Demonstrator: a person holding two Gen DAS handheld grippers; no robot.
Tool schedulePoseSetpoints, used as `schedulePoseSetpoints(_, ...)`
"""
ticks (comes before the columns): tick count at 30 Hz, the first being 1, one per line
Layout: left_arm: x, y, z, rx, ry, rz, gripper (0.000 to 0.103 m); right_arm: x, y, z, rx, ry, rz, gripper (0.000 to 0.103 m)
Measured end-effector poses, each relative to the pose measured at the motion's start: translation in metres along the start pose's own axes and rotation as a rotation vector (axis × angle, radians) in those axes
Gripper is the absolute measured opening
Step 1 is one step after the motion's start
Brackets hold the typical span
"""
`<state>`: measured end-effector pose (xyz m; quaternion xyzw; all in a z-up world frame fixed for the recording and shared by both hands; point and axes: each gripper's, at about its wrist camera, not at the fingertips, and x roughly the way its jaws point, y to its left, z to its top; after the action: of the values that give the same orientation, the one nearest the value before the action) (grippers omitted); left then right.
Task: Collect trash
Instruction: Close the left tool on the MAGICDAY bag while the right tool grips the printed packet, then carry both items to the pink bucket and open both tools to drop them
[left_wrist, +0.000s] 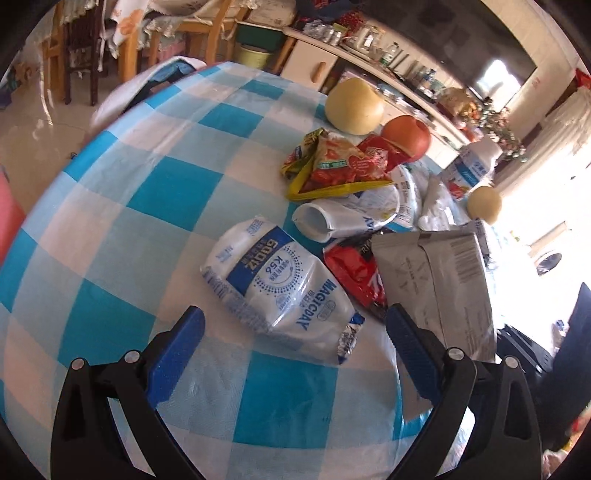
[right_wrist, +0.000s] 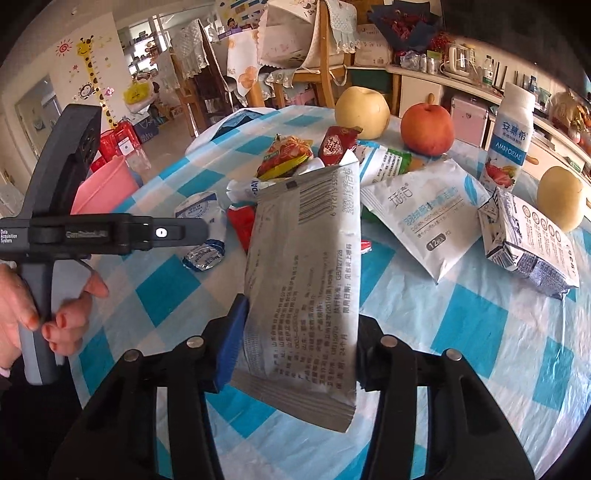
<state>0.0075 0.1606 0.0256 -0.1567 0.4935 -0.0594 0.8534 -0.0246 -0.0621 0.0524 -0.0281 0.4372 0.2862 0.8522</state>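
Note:
My right gripper (right_wrist: 301, 314) is shut on a grey printed wrapper (right_wrist: 306, 277), which it holds upright, clear of the checked tablecloth (right_wrist: 472, 325). The same wrapper (left_wrist: 443, 280) stands at the right of the left wrist view. My left gripper (left_wrist: 295, 317) is open, its blue fingers on either side of the near end of a white-and-blue plastic wrapper (left_wrist: 280, 284) that lies flat on the cloth. A red wrapper (left_wrist: 354, 269) lies just beyond it. More snack wrappers (left_wrist: 340, 162) are heaped farther back.
A white pouch (right_wrist: 428, 214) and a crushed carton (right_wrist: 532, 240) lie at the right. Two pears (right_wrist: 362, 107) (right_wrist: 559, 203), an apple (right_wrist: 426, 127) and a yoghurt bottle (right_wrist: 511, 136) stand at the back. A pink bin (right_wrist: 103, 188) sits beside the table at the left.

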Motion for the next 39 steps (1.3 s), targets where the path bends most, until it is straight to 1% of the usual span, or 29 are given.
schedulePoseSetpoints(1, 0.002, -0.003, 0.001, 0.003, -0.004, 0.025, 0.097, 0.001, 0.001, 0.000, 0.008, 0.000, 0.013, 0.051)
schedulePoseSetpoints(2, 0.004, -0.006, 0.001, 0.004, -0.010, 0.050, 0.097, 0.002, 0.002, -0.001, 0.011, 0.000, 0.016, 0.054)
schedulePoseSetpoints(3, 0.006, -0.009, 0.001, 0.005, -0.017, 0.083, 0.097, 0.004, 0.004, -0.001, 0.005, 0.006, 0.012, 0.062)
schedulePoseSetpoints(5, 0.010, -0.015, 0.001, 0.017, -0.031, 0.143, 0.097, 0.007, 0.007, -0.003, -0.010, 0.010, 0.000, 0.070)
schedulePoseSetpoints(6, 0.012, -0.019, 0.001, 0.029, -0.040, 0.180, 0.096, 0.008, 0.007, -0.004, -0.010, 0.013, -0.002, 0.073)
schedulePoseSetpoints(7, 0.014, -0.020, 0.002, 0.038, -0.047, 0.203, 0.095, 0.009, 0.007, -0.004, -0.007, 0.016, 0.000, 0.074)
schedulePoseSetpoints(9, 0.014, -0.023, 0.002, 0.046, -0.075, 0.275, 0.075, 0.010, 0.007, -0.004, -0.007, 0.015, 0.000, 0.077)
schedulePoseSetpoints(10, 0.013, -0.022, 0.002, 0.047, -0.083, 0.299, 0.072, 0.011, 0.007, -0.004, -0.009, 0.013, -0.006, 0.077)
schedulePoseSetpoints(13, 0.011, -0.020, 0.001, 0.063, -0.096, 0.329, 0.060, 0.013, 0.007, -0.003, -0.001, 0.012, -0.006, 0.078)
schedulePoseSetpoints(15, 0.007, -0.017, 0.000, 0.060, -0.104, 0.352, 0.044, 0.015, 0.007, -0.003, 0.011, 0.010, -0.008, 0.078)
schedulePoseSetpoints(16, 0.005, -0.014, 0.000, 0.057, -0.109, 0.356, 0.040, 0.016, 0.006, -0.004, 0.018, 0.010, -0.011, 0.078)
schedulePoseSetpoints(17, 0.003, -0.010, 0.001, 0.049, -0.112, 0.354, 0.033, 0.016, 0.006, -0.004, 0.026, 0.003, -0.010, 0.079)
schedulePoseSetpoints(18, 0.002, -0.007, 0.001, 0.041, -0.113, 0.347, 0.030, 0.016, 0.006, -0.004, 0.033, 0.001, -0.011, 0.080)
schedulePoseSetpoints(22, -0.003, 0.003, 0.003, 0.005, -0.112, 0.290, 0.028, 0.010, -0.002, -0.004, 0.108, -0.026, 0.017, 0.079)
schedulePoseSetpoints(23, -0.003, 0.004, 0.003, -0.001, -0.111, 0.282, 0.028, 0.008, -0.004, -0.004, 0.128, -0.032, 0.026, 0.073)
schedulePoseSetpoints(24, -0.004, 0.007, 0.004, -0.014, -0.110, 0.267, 0.028, 0.003, -0.008, -0.003, 0.159, -0.045, 0.040, 0.060)
schedulePoseSetpoints(25, -0.005, 0.010, 0.004, -0.029, -0.110, 0.251, 0.028, 0.001, -0.009, -0.003, 0.174, -0.048, 0.043, 0.054)
schedulePoseSetpoints(28, -0.006, 0.014, 0.004, -0.056, -0.104, 0.225, 0.028, -0.002, -0.010, -0.004, 0.191, -0.041, 0.031, 0.050)
schedulePoseSetpoints(30, -0.007, 0.016, 0.004, -0.070, -0.101, 0.210, 0.028, -0.005, -0.009, -0.005, 0.203, -0.050, 0.029, 0.037)
schedulePoseSetpoints(31, -0.008, 0.017, 0.004, -0.077, -0.101, 0.201, 0.028, -0.007, -0.009, -0.005, 0.214, -0.056, 0.031, 0.029)
schedulePoseSetpoints(32, -0.010, 0.018, 0.004, -0.082, -0.103, 0.195, 0.028, -0.010, -0.008, -0.005, 0.229, -0.059, 0.036, 0.025)
schedulePoseSetpoints(34, -0.014, 0.019, 0.005, -0.087, -0.115, 0.188, 0.028, -0.014, -0.008, -0.005, 0.250, -0.063, 0.038, 0.022)
schedulePoseSetpoints(37, -0.020, 0.020, 0.006, -0.086, -0.134, 0.183, 0.028, -0.022, -0.009, -0.007, 0.306, -0.085, 0.064, 0.016)
schedulePoseSetpoints(39, -0.026, 0.020, 0.007, -0.083, -0.152, 0.180, 0.028, -0.030, -0.008, -0.007, 0.323, -0.106, 0.058, 0.011)
